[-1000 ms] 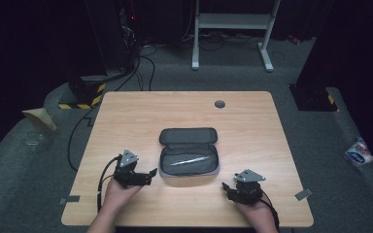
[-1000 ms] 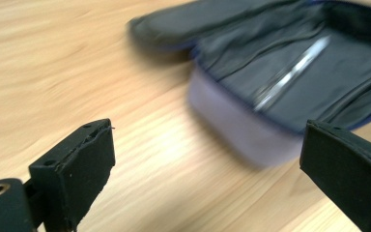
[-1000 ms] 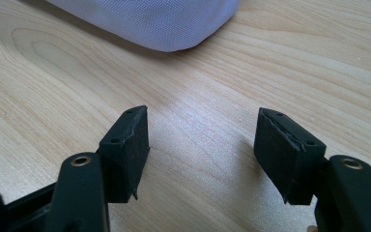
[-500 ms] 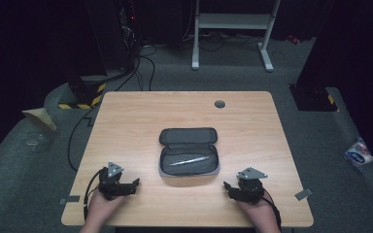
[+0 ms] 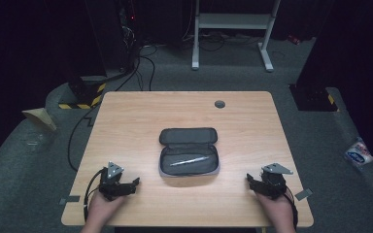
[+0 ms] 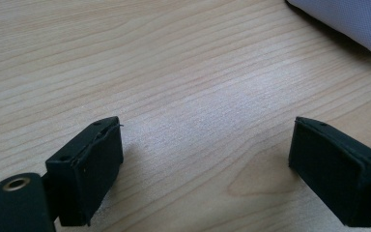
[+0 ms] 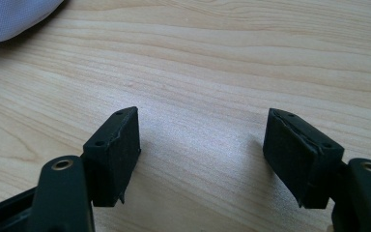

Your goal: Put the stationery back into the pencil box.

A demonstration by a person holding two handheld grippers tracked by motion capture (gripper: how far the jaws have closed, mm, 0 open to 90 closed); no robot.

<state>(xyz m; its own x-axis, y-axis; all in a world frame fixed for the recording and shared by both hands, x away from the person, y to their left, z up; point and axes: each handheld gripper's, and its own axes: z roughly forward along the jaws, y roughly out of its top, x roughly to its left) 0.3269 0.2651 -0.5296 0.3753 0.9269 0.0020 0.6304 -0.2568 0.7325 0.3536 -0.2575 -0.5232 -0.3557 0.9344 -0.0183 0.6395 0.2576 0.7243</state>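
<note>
A light wooden table [image 5: 126, 121] takes up the middle of the high view, set on grey carpet with dark equipment and cables along the upper part of the frame and a white stand at upper centre. At the centre of the table lies a grey zip case [image 5: 189, 151], opened flat with its lid folded back toward the top of the frame, so that the lower tray faces up and its contents can be reached from above. Inside that tray a slim silver pen [image 5: 189, 160] lies slanted, its right end a little higher in the frame. A small round grommet [image 5: 219, 104] sits near the table's far edge, well apart from the case. The left gripper [image 5: 135, 182] rests at the lower left of the frame near the table's front edge, its jaws spread wide with nothing between them, as its own view confirms with bare wood [image 6: 188, 96] in the gap. The right gripper [image 5: 249, 180] sits at the lower right, jaws likewise parted and empty. Both look parked low on the table, one on each side of the case, a neutral stance that leaves the work free. The case lies between the two grippers and slightly above them in the frame, clear of both; a corner of its pale fabric appears at the upper right of the left gripper view [image 6: 348, 19] and the upper left of the right gripper view [image 7: 14, 14].
</note>
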